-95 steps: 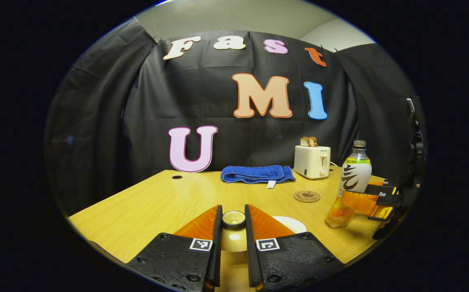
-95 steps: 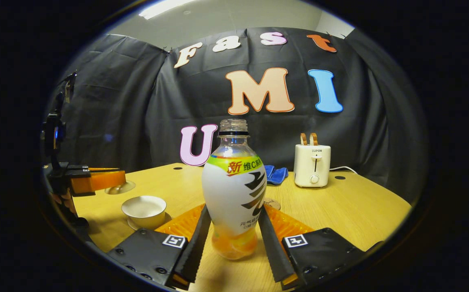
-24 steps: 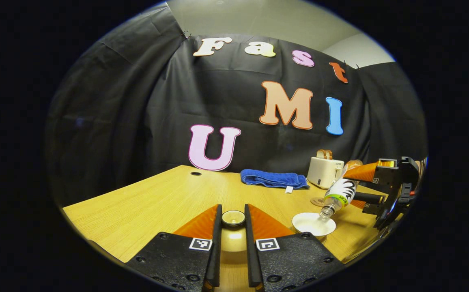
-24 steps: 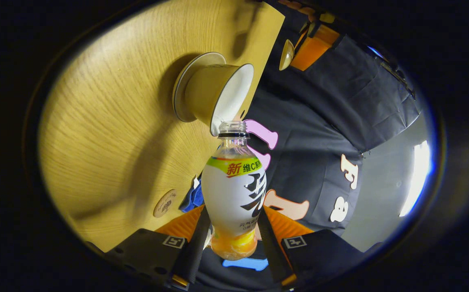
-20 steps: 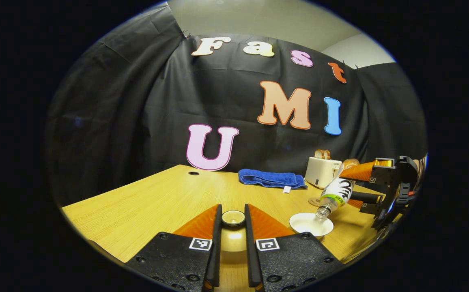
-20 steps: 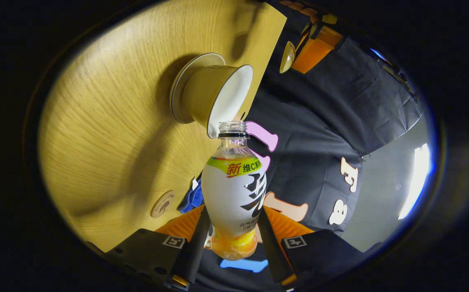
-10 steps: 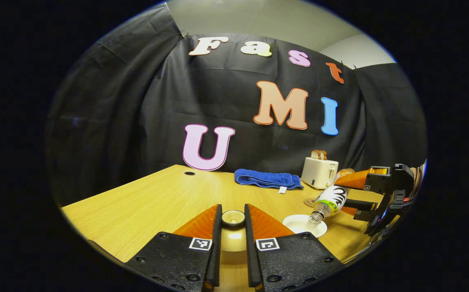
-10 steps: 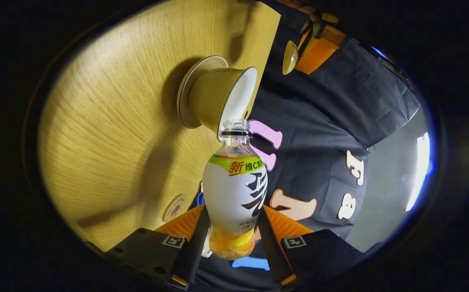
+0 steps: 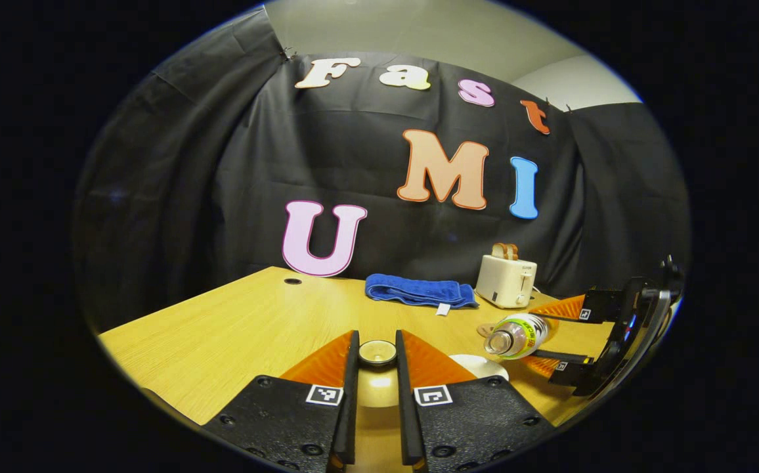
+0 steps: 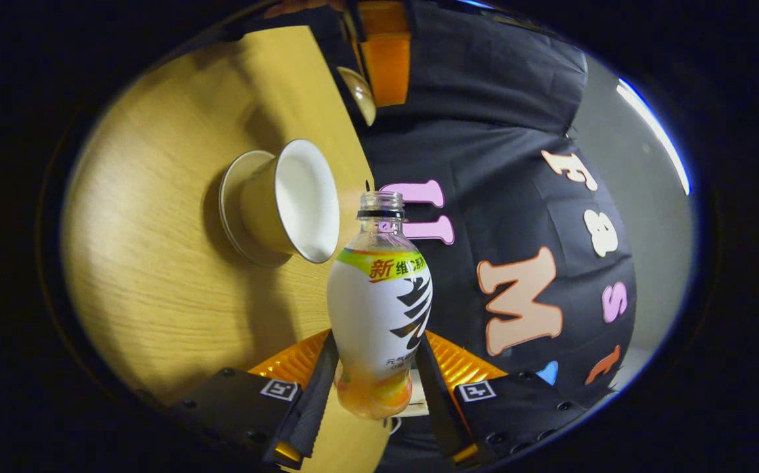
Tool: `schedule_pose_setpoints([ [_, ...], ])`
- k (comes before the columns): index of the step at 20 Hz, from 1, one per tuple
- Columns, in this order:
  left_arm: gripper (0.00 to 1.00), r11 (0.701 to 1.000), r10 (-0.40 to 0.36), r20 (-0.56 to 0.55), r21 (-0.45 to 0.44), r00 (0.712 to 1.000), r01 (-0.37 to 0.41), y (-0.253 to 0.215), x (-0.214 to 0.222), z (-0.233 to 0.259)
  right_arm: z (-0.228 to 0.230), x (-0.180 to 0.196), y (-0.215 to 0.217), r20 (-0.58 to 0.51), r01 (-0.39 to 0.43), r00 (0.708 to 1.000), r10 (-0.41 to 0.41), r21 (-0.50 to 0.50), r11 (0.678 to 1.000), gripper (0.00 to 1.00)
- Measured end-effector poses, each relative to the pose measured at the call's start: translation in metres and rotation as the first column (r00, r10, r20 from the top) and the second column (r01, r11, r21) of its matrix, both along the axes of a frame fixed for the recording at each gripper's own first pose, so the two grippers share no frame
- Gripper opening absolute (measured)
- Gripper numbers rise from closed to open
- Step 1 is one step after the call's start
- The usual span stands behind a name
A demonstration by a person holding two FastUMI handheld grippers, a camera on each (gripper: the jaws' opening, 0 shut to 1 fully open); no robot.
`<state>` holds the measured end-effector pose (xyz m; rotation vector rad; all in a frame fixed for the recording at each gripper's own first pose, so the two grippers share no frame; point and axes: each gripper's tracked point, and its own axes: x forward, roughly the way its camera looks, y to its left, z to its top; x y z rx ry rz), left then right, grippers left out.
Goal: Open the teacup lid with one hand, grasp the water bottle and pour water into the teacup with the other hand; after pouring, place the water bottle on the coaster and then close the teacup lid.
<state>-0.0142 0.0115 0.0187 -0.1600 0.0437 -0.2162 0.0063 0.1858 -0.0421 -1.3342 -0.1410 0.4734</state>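
Your right gripper (image 10: 371, 387) clamps the water bottle (image 10: 379, 309) low, tipped sideways beside the teacup (image 10: 281, 203); it looks light, slick plastic, so squeeze gently. Your left gripper (image 9: 377, 358) pinches the fragile lid (image 9: 377, 353) knob.

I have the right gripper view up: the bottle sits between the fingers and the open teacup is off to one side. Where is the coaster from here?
Observer: In the left gripper view the coaster lies on the table just behind the bottle, which hides part of it. The toaster stands farther back.
Operator: How is the bottle lying against the table?
Observer: Roughly level, with its mouth close above the teacup rim.
Operator: And how is the lid gripped?
Observer: The lid is held by its knob, clamped between both fingers of the left gripper.
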Motion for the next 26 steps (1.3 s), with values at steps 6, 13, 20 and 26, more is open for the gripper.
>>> schedule_pose_setpoints([
  [6, 0.24, 0.999, -0.051, 0.013, 0.009, 0.999, 0.051, -0.029, 0.002, 0.01, -0.001, 0.003, -0.017, -0.183, 0.112, 0.981, -0.063, 0.269, 0.957, 0.74],
  [13, 0.25, 0.995, -0.095, 0.033, 0.034, 0.995, 0.094, -0.05, -0.001, 0.018, 0.019, 0.028, -0.036, -0.317, 0.259, 0.944, -0.089, 0.548, 0.795, 0.72],
  [20, 0.25, 0.993, -0.116, 0.035, 0.033, 0.993, 0.115, -0.057, -0.005, 0.022, 0.032, 0.069, -0.047, -0.379, 0.344, 0.922, -0.074, 0.719, 0.604, 0.74],
  [26, 0.25, 0.991, -0.128, 0.034, 0.036, 0.991, 0.127, -0.062, -0.008, 0.023, 0.046, 0.108, -0.057, -0.381, 0.374, 0.922, -0.076, 0.818, 0.438, 0.73],
])
